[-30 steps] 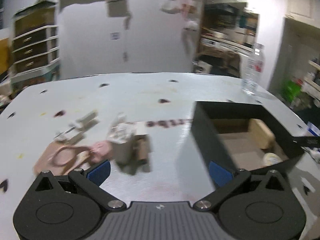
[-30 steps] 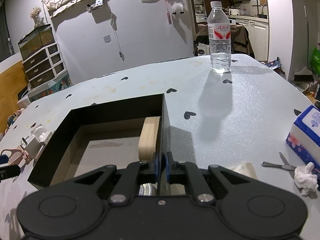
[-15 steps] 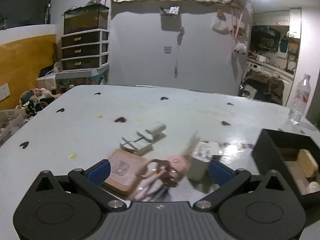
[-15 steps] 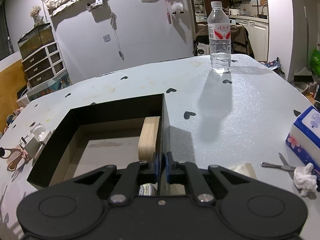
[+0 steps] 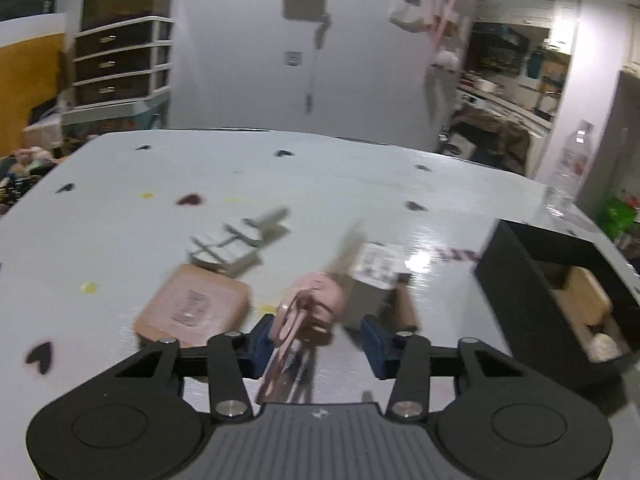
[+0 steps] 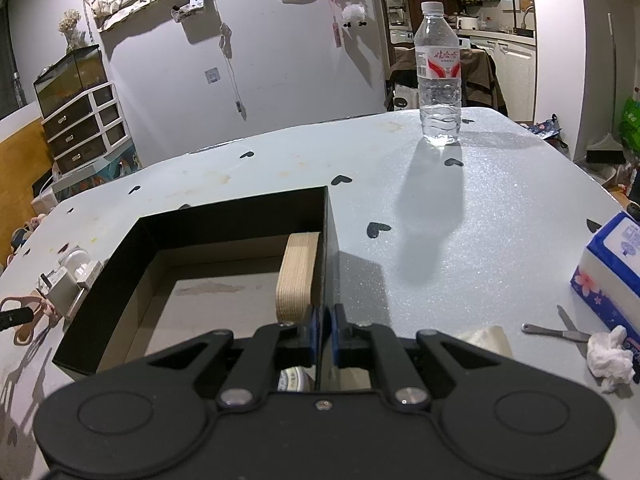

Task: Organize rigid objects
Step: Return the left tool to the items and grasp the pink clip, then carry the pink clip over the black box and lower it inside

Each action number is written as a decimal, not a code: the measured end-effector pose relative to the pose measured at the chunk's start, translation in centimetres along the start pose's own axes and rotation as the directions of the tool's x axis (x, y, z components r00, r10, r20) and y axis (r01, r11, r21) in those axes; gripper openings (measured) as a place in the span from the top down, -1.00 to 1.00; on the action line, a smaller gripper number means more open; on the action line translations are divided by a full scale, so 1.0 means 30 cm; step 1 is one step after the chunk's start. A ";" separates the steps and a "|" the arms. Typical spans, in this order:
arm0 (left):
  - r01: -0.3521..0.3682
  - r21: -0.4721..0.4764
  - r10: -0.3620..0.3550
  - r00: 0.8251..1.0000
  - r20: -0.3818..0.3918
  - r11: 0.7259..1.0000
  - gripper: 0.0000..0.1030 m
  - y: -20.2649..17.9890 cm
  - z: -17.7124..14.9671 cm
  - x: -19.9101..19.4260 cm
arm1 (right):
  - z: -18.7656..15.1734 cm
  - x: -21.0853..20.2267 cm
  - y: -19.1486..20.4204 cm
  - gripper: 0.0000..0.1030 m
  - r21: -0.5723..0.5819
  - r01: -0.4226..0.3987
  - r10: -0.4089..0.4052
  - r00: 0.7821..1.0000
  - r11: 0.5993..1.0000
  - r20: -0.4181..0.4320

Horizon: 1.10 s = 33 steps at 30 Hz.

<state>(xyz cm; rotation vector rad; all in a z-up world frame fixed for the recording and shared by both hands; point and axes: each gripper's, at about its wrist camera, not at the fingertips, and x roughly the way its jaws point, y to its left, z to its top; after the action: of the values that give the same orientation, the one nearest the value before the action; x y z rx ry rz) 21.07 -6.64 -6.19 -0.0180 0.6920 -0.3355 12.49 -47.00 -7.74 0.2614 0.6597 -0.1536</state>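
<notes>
Mid-pickup, by the look of it: left gripper (image 5: 316, 338) spread wide around the blurred pink-handled scissors (image 5: 306, 312), not yet pinching, with a flat pink square block (image 5: 192, 304), a white plug adapter (image 5: 230, 246) and a small white-and-grey box (image 5: 372, 280) lying loose nearby on the grey heart-dotted bench (image 5: 320, 184). Right gripper (image 6: 323, 334) pressed together on the right wall of the open black cardboard box (image 6: 224, 210), steadying it near the bench's front edge, a pale plywood block (image 6: 298, 276) already inside. Next, probably: squeeze on the scissors, lift clear, carry right over the box rim.

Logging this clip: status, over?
Left gripper open around pink scissors. Right gripper shut on black box wall. White adapter crowds scissors.
</notes>
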 end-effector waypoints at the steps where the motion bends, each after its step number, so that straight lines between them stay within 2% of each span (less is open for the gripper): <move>1: 0.011 0.009 -0.011 1.000 -0.002 1.000 0.11 -0.012 -0.001 -0.002 | 0.000 0.002 -0.001 0.85 -0.001 0.001 -0.001 1.000 1.000 -0.001; 3: 0.013 0.032 -0.013 1.000 -0.003 0.999 0.11 -0.037 -0.001 -0.002 | 0.000 0.004 -0.003 0.85 -0.001 0.001 -0.001 1.000 1.000 -0.001; 5: -0.017 0.057 0.017 1.000 -0.009 0.998 0.11 -0.052 -0.001 0.014 | -0.001 0.007 -0.003 0.85 -0.001 0.001 -0.001 1.000 1.000 -0.002; 10: -0.070 0.034 0.070 0.997 -0.019 0.997 0.54 -0.031 0.016 0.082 | -0.002 0.009 -0.002 0.85 -0.003 0.000 0.000 1.000 1.000 -0.002; 13: -0.104 0.007 0.104 0.994 -0.020 0.995 0.67 -0.013 0.026 0.112 | -0.002 0.009 -0.001 0.85 -0.003 0.001 -0.001 1.000 1.000 -0.002; 17: -0.108 -0.004 0.108 0.994 -0.014 0.994 0.69 -0.009 0.029 0.120 | -0.002 0.010 -0.005 0.85 -0.003 0.000 0.000 1.000 1.000 -0.002; 22: -0.109 -0.014 0.109 0.994 0.001 0.994 0.92 -0.005 0.030 0.112 | -0.005 0.010 0.001 0.85 -0.005 0.004 -0.004 1.000 1.000 -0.002; 33: -0.121 -0.052 0.125 0.989 0.080 0.991 0.94 0.006 0.041 0.020 | -0.004 0.013 0.000 0.85 -0.008 0.005 -0.005 1.000 1.000 -0.003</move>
<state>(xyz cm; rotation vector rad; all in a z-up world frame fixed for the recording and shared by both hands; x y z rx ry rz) 22.33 -6.77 -5.63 -0.0334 0.6151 -0.1987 12.70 -46.98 -8.08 0.2529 0.6634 -0.1553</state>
